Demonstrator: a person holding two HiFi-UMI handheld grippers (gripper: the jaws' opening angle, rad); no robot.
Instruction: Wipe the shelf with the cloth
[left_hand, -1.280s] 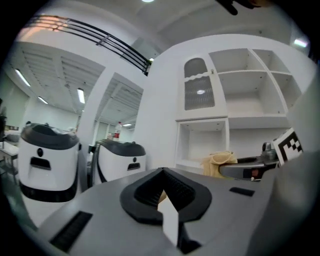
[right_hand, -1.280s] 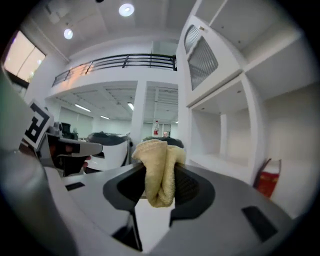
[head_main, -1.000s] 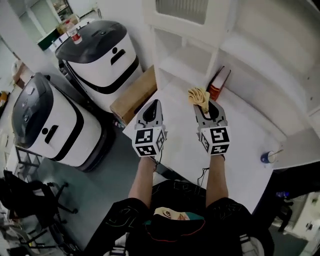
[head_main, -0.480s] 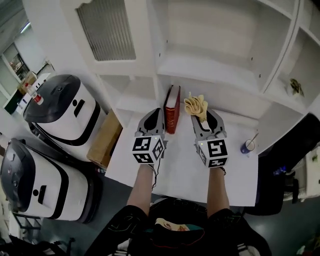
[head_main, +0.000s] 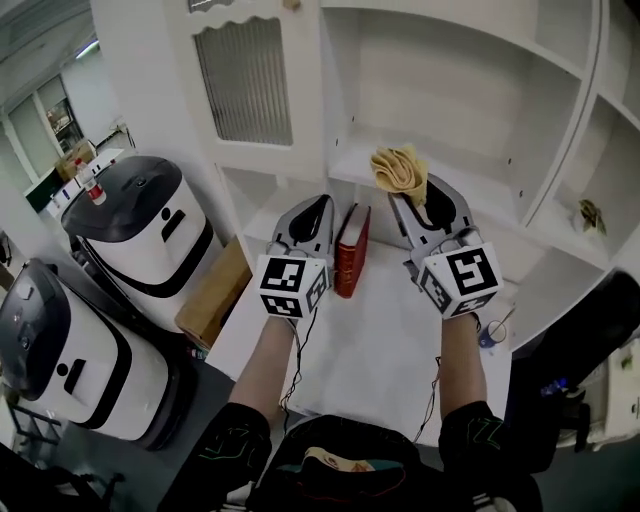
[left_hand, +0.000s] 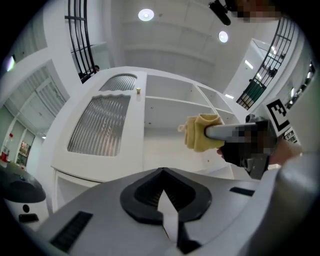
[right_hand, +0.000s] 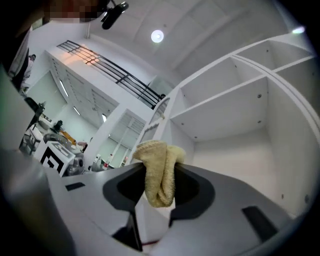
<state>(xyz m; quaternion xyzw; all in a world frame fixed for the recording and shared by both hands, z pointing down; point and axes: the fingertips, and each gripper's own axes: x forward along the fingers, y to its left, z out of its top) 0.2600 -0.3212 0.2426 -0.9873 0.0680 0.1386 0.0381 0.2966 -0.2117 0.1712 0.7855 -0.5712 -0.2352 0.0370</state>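
Note:
A yellow cloth (head_main: 397, 167) is bunched in my right gripper (head_main: 407, 190), which is shut on it and raised in front of the middle shelf (head_main: 470, 185) of the white shelf unit. In the right gripper view the cloth (right_hand: 159, 172) hangs between the jaws, with bare white shelf compartments (right_hand: 235, 150) behind. My left gripper (head_main: 315, 206) is lower, shut and holding nothing, just left of an upright red book (head_main: 352, 250). The left gripper view looks up past its jaws (left_hand: 162, 174) at the cloth (left_hand: 200, 132) and the other gripper (left_hand: 227, 131).
A cabinet door with ribbed glass (head_main: 245, 80) is at the upper left of the unit. Two white-and-black machines (head_main: 150, 220) (head_main: 60, 350) and a cardboard box (head_main: 215, 290) stand at the left. A blue cup (head_main: 487, 334) sits on the lower counter (head_main: 380, 350), right.
My right gripper has lifted the cloth from counter level up to the middle shelf. The left gripper stays low beside the red book. The head view has tilted up.

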